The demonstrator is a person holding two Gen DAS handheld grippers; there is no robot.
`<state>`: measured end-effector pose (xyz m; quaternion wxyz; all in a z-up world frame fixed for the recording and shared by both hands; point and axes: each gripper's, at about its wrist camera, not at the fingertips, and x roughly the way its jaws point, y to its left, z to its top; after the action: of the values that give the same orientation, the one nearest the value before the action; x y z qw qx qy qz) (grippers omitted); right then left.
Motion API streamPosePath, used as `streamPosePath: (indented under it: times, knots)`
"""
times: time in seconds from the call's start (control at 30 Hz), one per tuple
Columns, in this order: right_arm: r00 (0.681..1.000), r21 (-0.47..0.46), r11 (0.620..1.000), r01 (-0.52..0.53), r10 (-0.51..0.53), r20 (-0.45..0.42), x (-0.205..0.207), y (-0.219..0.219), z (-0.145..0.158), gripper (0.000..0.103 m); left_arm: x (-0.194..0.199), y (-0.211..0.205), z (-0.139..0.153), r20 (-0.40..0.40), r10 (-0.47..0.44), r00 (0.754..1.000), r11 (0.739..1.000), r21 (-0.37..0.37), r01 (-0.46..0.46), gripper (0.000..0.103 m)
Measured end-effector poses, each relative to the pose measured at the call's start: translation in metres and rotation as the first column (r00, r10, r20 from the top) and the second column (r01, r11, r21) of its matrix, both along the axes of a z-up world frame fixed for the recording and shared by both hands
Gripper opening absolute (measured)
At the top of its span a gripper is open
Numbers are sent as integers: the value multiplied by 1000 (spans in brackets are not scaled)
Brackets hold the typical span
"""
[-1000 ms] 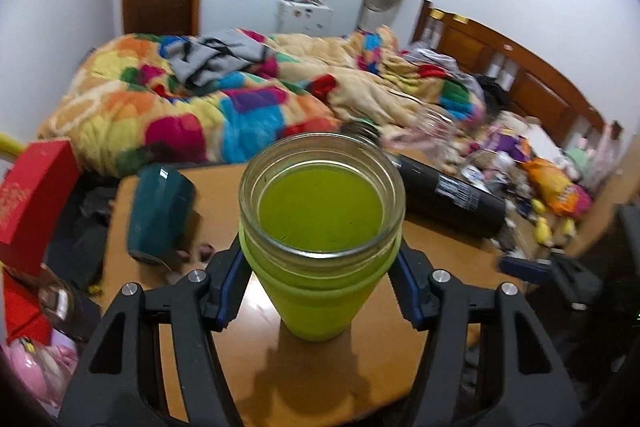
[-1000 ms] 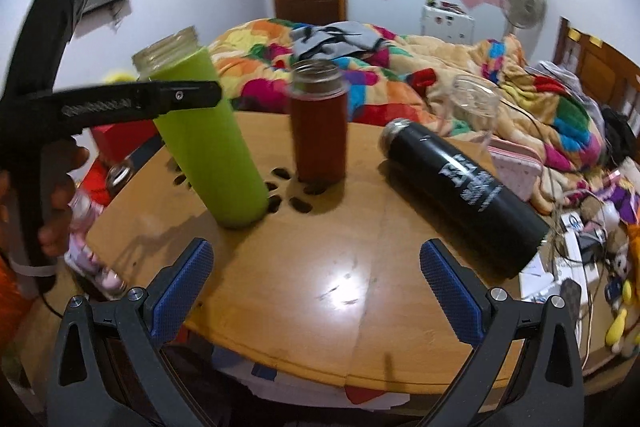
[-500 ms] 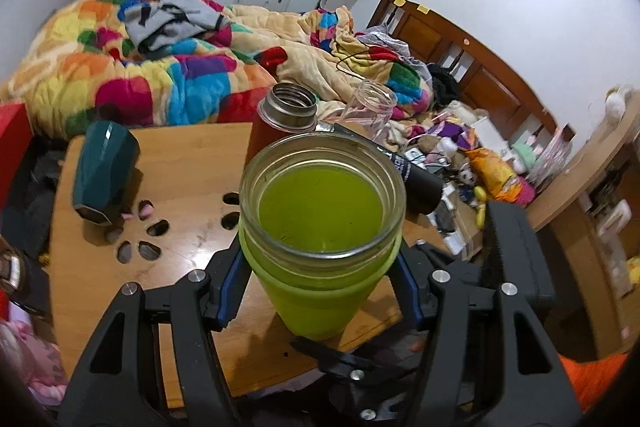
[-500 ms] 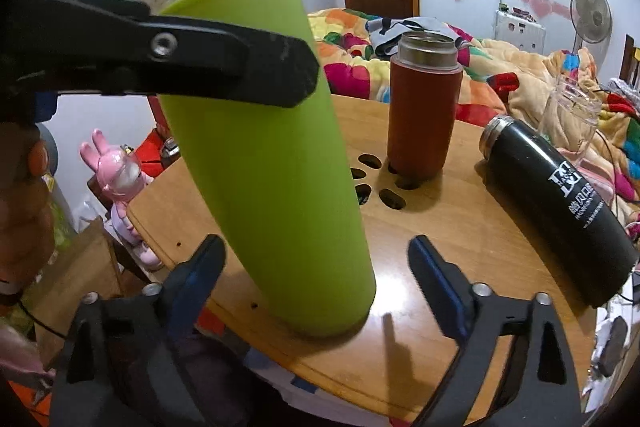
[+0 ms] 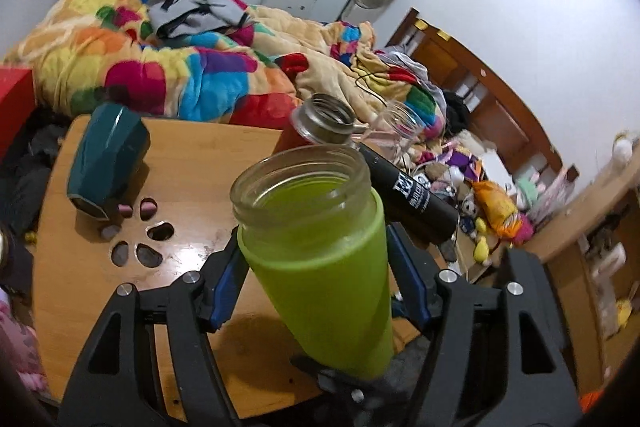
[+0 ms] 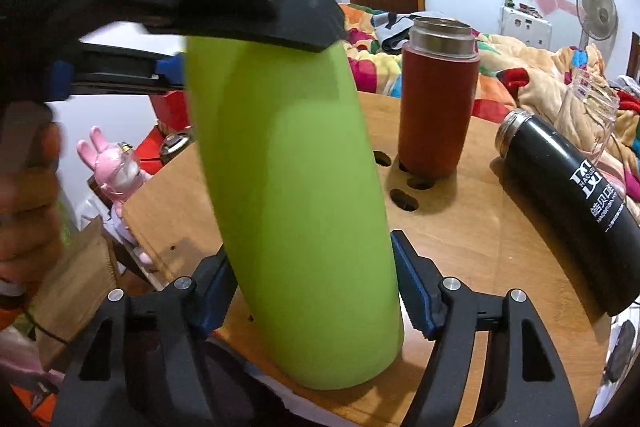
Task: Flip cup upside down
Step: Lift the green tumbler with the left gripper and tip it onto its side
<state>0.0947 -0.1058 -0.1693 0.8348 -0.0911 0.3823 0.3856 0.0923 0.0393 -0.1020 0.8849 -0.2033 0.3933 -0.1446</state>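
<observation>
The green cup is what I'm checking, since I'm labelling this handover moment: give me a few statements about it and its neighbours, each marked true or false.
1. The green cup stands mouth up. True.
2. The left gripper has its jaws around the cup's upper part. True.
3. The right gripper is far from the cup, jaws wide apart. False: its jaws sit against the cup's lower part.
4. The black bottle stands upright. False: it lies on its side on the table.
5. The red flask stands upright behind the cup. True.
6. The teal cup stands upright. False: it lies tipped over.
</observation>
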Motion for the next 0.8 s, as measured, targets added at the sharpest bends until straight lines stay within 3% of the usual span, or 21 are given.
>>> streamPosePath:
  times: [0.23, 0.33, 0.8]
  knots:
    - [1000, 0, 1000, -16, 16, -4, -6, 7, 1, 62, 13, 12, -24, -43, 68, 997, 998, -14, -69, 71]
    - [1000, -3, 1000, -14, 14, -10, -6, 9, -2, 62, 17, 10, -32, -47, 84, 995, 996, 39, -82, 72]
    - [998, 3, 1000, -2, 2, -55, 0, 10, -10, 62, 25, 24, -65, -151, 118, 981, 991, -52, -127, 75]
